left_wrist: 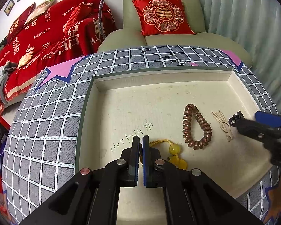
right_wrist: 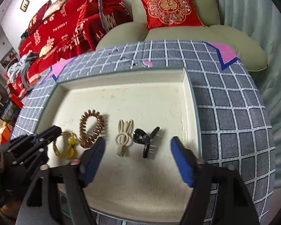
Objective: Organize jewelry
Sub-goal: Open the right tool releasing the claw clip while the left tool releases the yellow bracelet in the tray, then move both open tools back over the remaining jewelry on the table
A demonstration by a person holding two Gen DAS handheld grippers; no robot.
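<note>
A shallow cream tray (left_wrist: 178,78) (right_wrist: 189,97) sits on the grid cloth. In it lie a yellow bead cord (left_wrist: 175,150) (right_wrist: 65,146), a brown spiral hair tie (left_wrist: 196,126) (right_wrist: 91,129), a cream bunny hair clip (left_wrist: 223,124) (right_wrist: 123,136) and a black claw clip (left_wrist: 235,119) (right_wrist: 146,140), in a row. My left gripper (left_wrist: 141,140) (right_wrist: 54,131) is shut and empty, just left of the yellow cord. My right gripper (right_wrist: 137,146) (left_wrist: 252,120) is open, low over the tray, its fingers either side of the two clips.
The tray rests on a grey cloth with white grid lines (left_wrist: 46,121) (right_wrist: 234,112) and pink corners. Behind stand a green armchair (left_wrist: 159,35) with a red cushion (right_wrist: 170,7) and a sofa under red bedding (left_wrist: 46,33). Numbers are handwritten on the tray floor (left_wrist: 131,136).
</note>
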